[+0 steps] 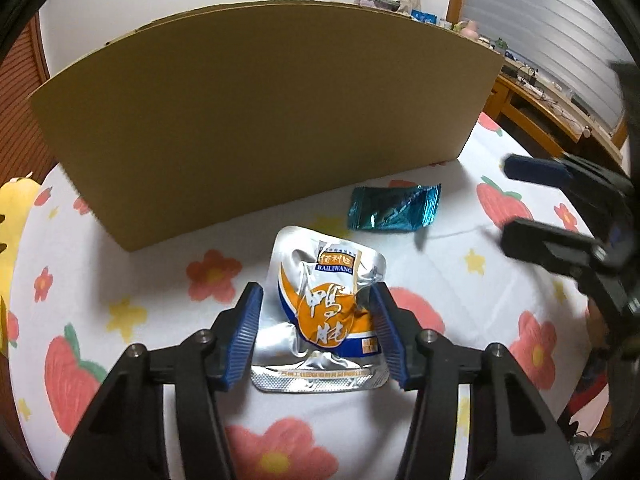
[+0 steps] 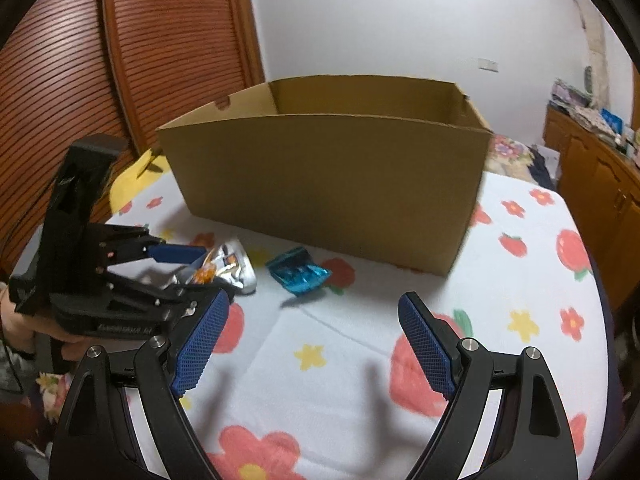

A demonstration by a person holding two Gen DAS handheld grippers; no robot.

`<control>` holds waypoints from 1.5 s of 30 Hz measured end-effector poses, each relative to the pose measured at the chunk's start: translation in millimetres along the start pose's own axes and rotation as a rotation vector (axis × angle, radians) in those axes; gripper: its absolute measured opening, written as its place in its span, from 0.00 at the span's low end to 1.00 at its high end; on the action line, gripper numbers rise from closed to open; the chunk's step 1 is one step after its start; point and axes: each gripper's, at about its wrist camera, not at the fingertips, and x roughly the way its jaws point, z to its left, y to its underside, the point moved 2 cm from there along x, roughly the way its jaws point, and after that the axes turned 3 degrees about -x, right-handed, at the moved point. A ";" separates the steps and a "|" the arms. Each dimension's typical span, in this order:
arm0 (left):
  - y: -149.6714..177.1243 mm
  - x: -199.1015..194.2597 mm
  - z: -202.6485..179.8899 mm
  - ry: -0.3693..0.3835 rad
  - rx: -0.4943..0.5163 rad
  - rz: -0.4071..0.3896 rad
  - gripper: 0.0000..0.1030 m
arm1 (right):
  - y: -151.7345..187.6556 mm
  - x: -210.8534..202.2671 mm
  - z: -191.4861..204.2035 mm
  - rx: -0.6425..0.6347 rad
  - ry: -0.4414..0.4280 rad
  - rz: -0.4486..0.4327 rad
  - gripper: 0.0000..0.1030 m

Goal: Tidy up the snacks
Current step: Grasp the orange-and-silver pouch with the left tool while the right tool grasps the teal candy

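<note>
We find the left gripper (image 1: 316,320) spread wide around the silver pouch (image 1: 324,312) just before the box (image 1: 256,120), not yet clamped; next, close and lift it in; the right gripper (image 2: 312,344) hangs apart, empty; the blue packet (image 1: 394,209) waits beside the box.

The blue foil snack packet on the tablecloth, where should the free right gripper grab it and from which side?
The blue foil packet lies crumpled beside the cardboard box, one crimped end lifted. Probably best to come down from above with the open right gripper, closing across the narrow middle; the box blocks the far side, and the left gripper straddles the silver pouch.
</note>
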 end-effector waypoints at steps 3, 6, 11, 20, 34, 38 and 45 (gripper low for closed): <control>4.7 -4.5 6.6 0.000 -0.010 -0.011 0.52 | -11.1 13.9 5.1 -0.038 -0.026 0.042 0.85; 9.0 -8.9 14.4 0.004 -0.024 -0.026 0.52 | -23.5 29.4 10.1 -0.085 -0.043 0.081 0.84; 12.5 -11.8 25.8 0.026 -0.063 -0.051 0.51 | -34.8 60.0 13.6 -0.145 -0.054 0.170 0.70; 19.5 -18.1 40.6 0.040 -0.097 -0.069 0.51 | -24.6 93.4 17.3 -0.221 -0.020 0.285 0.35; 21.0 -36.1 26.4 0.006 -0.070 -0.132 0.51 | -4.9 65.5 16.4 -0.156 -0.057 0.229 0.34; 18.6 -37.3 23.8 -0.001 -0.063 -0.139 0.51 | 2.8 48.1 17.7 -0.132 -0.058 0.186 0.34; 20.4 -42.4 16.7 -0.011 -0.048 -0.153 0.51 | 10.2 25.7 14.4 -0.072 -0.054 0.128 0.34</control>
